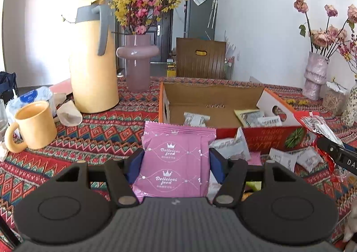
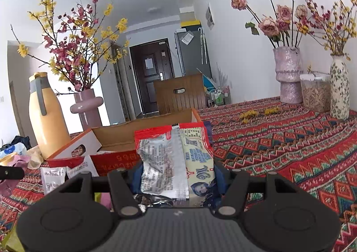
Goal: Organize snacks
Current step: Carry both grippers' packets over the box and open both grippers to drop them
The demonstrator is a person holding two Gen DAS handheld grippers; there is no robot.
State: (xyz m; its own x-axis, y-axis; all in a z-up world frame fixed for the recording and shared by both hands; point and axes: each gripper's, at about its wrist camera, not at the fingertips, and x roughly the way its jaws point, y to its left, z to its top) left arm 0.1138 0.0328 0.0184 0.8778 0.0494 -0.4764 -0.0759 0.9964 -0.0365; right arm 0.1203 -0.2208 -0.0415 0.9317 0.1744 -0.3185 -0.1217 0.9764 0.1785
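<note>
Both of my grippers hold snack packets near an open cardboard box (image 1: 214, 96) on a patterned tablecloth (image 1: 107, 127).

The box sits on the far side of the cloth, with a few small packets (image 1: 195, 119) lying inside it. A tall yellow thermos jug (image 1: 93, 62) stands to its left, and a yellow mug (image 1: 35, 124) nearer left. My left gripper (image 1: 176, 164) is clamped on a pink packet (image 1: 176, 160), held upright just in front of the box. My right gripper (image 2: 176, 174) pinches a red and silver packet (image 2: 171, 162) near the box's right corner. More white packets (image 1: 232, 146) lie loose on the cloth beside the box's near wall.
</note>
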